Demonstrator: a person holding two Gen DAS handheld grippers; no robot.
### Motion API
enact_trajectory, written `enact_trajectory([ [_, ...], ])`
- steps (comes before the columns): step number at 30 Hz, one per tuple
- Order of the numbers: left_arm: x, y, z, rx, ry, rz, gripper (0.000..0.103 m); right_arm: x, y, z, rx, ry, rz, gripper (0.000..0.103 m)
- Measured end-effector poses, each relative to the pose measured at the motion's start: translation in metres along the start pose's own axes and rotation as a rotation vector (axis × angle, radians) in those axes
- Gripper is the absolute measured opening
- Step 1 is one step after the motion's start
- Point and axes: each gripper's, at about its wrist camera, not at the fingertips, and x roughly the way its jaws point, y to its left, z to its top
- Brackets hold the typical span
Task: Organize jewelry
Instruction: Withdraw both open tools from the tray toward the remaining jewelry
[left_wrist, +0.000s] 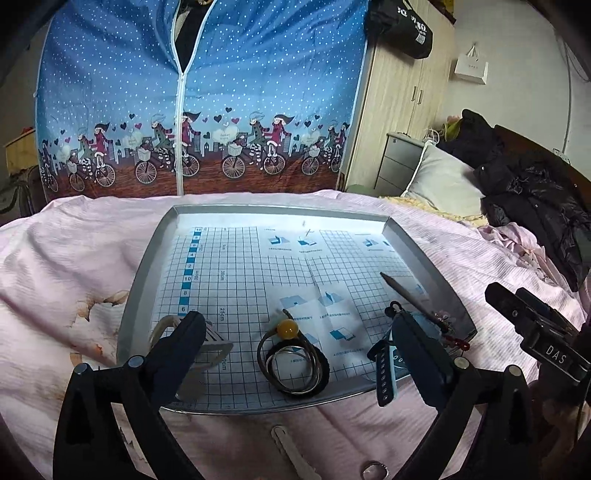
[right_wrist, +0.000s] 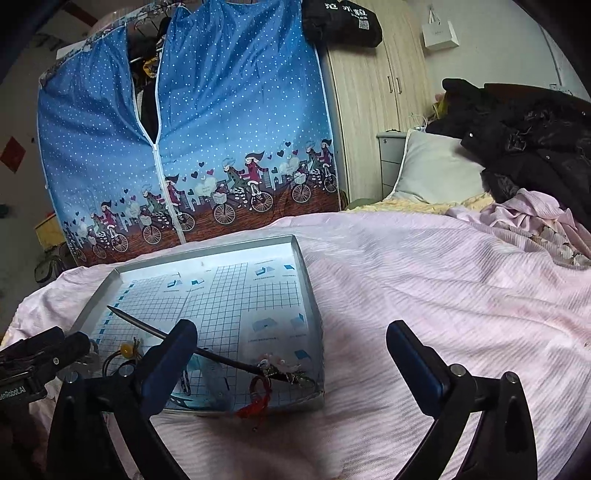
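A silver tray (left_wrist: 147, 266) lined with blue-gridded white paper (left_wrist: 240, 266) sits on pale pink bedding (right_wrist: 424, 277).

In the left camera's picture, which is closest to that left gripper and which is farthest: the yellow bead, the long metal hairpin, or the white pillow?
1. Yellow bead: nearest, on the tray, just ahead of the left gripper and between its open jaws.
2. Metal hairpin: farther, on the tray's right side.
3. White pillow: farthest, beyond the tray, back right on the bed.
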Motion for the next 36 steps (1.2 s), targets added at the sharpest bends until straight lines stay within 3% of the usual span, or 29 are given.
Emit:
enact_trajectory([
  [5, -0.038, 0.007, 0.010, -0.064, -0.107, -0.084, 0.101, -0.021, 0.003, 0.002, 0.007, -0.039, 0.018, 0.103],
  [13, -0.104, 0.019, 0.021, -0.148, -0.228, -0.088, 0.101, -0.071, 0.021, 0.002, -0.060, -0.134, 0.054, 0.103],
  [18, -0.126, 0.020, 0.000, -0.175, -0.146, -0.085, 0.101, -0.095, 0.033, -0.011, -0.057, -0.126, 0.099, 0.103],
  [27, -0.169, -0.002, -0.046, -0.157, -0.089, 0.019, 0.101, -0.136, 0.045, -0.050, -0.094, -0.067, 0.115, 0.103],
  [32, -0.169, -0.011, -0.067, -0.118, 0.001, 0.098, 0.101, -0.151, 0.048, -0.062, -0.122, -0.020, 0.122, 0.103],
  [36, -0.164, -0.009, -0.078, -0.137, 0.042, 0.104, 0.101, -0.154, 0.049, -0.074, -0.131, 0.034, 0.095, 0.103],
])
